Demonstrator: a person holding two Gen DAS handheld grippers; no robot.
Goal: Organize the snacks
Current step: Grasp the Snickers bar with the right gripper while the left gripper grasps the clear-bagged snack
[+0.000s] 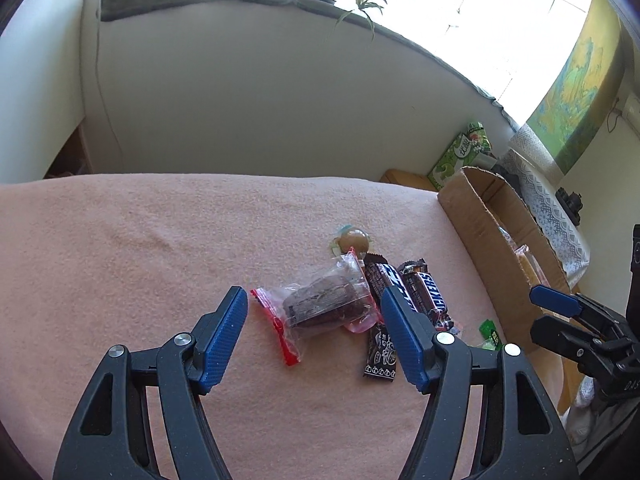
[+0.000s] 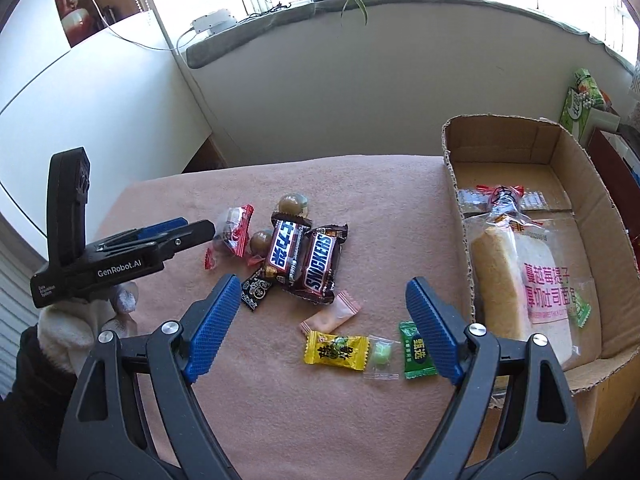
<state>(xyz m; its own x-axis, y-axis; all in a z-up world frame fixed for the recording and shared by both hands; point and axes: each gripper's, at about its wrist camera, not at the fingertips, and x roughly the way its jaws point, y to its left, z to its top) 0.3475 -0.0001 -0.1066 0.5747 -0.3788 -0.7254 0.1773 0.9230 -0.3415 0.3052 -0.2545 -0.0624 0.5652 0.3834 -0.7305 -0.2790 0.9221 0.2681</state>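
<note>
Your snacks lie in a heap on the pink bench [image 2: 280, 420]: a Snickers bar [image 2: 320, 266], a clear packet with red ends [image 1: 320, 304] and small candies like the yellow one [image 2: 336, 350]. Just beside them stands the cardboard box [image 2: 600, 216], and in it lies a bag of bread [image 2: 516, 280] (plus a few small packets). Your left claw [image 1: 314, 304] and right claw [image 2: 324, 300] are both wide, holding nothing.

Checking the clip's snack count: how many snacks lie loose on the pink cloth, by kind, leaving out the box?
Snickers bars: 2
Round brown sweets: 2
Clear red-edged packet: 1
Black packet: 1
Small wrapped sweets (pink, yellow, clear, green): 4
Total: 10
</note>
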